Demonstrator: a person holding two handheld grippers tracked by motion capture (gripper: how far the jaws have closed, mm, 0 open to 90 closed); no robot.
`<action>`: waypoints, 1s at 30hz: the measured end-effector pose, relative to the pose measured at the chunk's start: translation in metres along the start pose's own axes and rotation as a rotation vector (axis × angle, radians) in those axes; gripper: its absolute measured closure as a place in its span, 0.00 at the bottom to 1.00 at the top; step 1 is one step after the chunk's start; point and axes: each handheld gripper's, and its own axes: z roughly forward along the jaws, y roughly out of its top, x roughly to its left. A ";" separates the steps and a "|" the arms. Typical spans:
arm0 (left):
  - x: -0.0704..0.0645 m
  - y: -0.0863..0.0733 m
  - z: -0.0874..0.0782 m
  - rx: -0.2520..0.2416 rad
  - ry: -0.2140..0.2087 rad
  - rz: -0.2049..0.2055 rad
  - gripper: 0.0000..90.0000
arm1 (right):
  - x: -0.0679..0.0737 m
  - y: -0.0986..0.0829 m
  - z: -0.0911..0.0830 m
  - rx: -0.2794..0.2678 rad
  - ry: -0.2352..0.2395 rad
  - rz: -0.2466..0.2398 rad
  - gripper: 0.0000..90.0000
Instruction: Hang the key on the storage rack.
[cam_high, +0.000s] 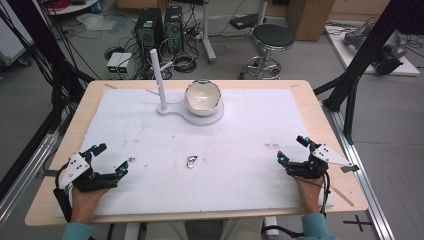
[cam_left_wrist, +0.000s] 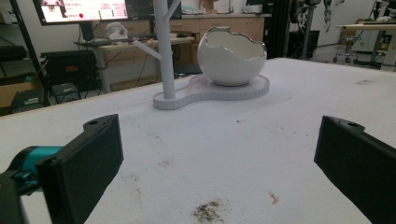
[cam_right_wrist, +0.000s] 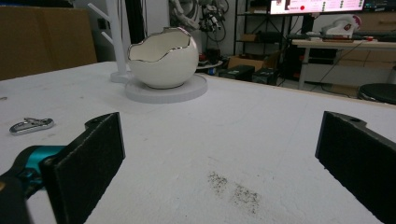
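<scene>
Small shiny silver metal clip (cam_high: 191, 161) lies flat on the white foam sheet (cam_high: 250, 150) covering the wooden table (cam_high: 320, 107), near the front middle, between both grippers and well apart from each. In the right gripper view the clip (cam_right_wrist: 31, 125) sits off to the left, beyond the left jaw. Left gripper (cam_high: 110, 159) rests at the near left corner of the sheet, held by a hand (cam_high: 86, 202), jaws wide apart, nothing between them; same in the left gripper view, bare sheet with dirt specks between the jaws. Right gripper (cam_high: 294, 149) rests at the near right edge, held by a hand (cam_high: 310, 196), jaws wide apart, holding nothing. Farther back, centre: white eggshell-shaped ceramic bowl with jagged silver rim (cam_high: 203, 96) sits upright on a white round-ended stand base (cam_high: 172, 109), with a white branched post (cam_high: 159, 80) rising just left of the bowl. Beyond the table: black round stool (cam_high: 272, 37), computer towers (cam_high: 159, 25), cables on the floor.
</scene>
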 end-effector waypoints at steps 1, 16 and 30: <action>0.000 0.000 0.000 0.000 0.000 0.000 0.02 | 0.000 0.000 0.000 0.001 0.000 0.002 0.01; 0.002 0.000 -0.001 -0.007 0.002 -0.021 0.02 | 0.000 0.000 0.000 0.000 -0.006 -0.001 0.01; 0.012 0.031 0.009 0.007 -0.031 0.002 0.02 | 0.000 0.000 0.000 0.000 -0.009 0.002 0.01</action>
